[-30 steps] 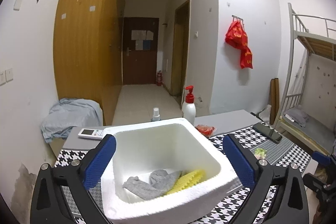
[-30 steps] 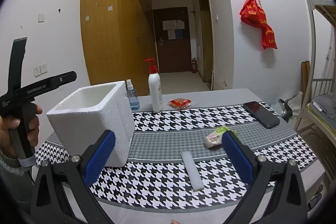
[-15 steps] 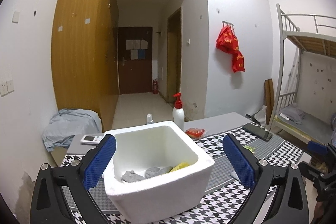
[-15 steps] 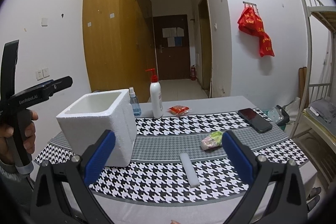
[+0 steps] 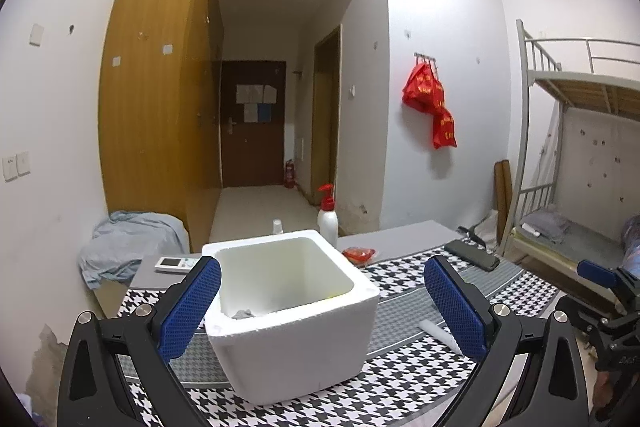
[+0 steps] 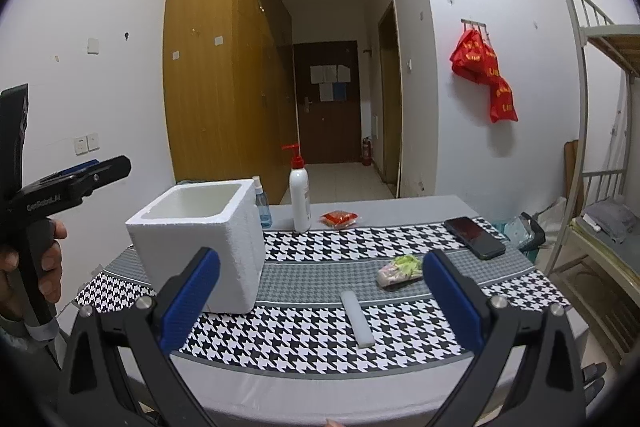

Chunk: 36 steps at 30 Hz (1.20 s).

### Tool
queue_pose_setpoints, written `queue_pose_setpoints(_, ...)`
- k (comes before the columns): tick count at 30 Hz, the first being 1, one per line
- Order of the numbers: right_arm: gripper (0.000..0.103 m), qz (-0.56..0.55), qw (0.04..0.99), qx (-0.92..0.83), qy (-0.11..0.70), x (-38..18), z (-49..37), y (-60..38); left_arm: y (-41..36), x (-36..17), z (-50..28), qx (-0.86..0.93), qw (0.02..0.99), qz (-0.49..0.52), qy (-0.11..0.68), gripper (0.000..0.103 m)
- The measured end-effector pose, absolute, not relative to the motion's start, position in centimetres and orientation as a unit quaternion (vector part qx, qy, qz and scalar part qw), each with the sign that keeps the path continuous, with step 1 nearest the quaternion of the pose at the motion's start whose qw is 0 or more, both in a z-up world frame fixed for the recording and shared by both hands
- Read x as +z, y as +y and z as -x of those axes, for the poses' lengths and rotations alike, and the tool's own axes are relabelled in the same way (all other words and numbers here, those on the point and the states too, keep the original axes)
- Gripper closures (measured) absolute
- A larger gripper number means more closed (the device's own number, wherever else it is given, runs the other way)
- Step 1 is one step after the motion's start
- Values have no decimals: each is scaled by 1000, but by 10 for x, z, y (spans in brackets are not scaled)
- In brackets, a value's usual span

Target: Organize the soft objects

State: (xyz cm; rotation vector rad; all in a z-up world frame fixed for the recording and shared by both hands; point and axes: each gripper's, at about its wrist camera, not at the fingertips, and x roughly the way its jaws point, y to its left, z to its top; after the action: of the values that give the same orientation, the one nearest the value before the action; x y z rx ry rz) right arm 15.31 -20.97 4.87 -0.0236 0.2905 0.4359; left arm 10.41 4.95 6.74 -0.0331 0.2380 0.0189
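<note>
From the left wrist, the left gripper (image 5: 322, 303) hung wide open and empty, the white foam box (image 5: 296, 323) between its blue pads, a grey cloth (image 5: 242, 313) inside. From the right wrist, the right gripper (image 6: 320, 297) gaped empty; the box (image 6: 200, 239) stood ahead-left, a green-and-pink bundle (image 6: 400, 269) just ahead-right on the tablecloth (image 6: 304, 283).

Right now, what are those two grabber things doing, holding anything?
Left gripper: fingers wide open, holding nothing, foam box in front of it.
Right gripper: fingers wide open, holding nothing.
</note>
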Motion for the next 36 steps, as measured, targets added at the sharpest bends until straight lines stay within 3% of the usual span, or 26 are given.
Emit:
queue_pose_setpoints(21,1,10,978,172,120,52,-115,-239,11,55,-65,-20,995,6,96,1)
queue_pose_setpoints(36,1,-6,981,149,122,49,-103,-263,-19,40,-65,-59,990,-8,126,1)
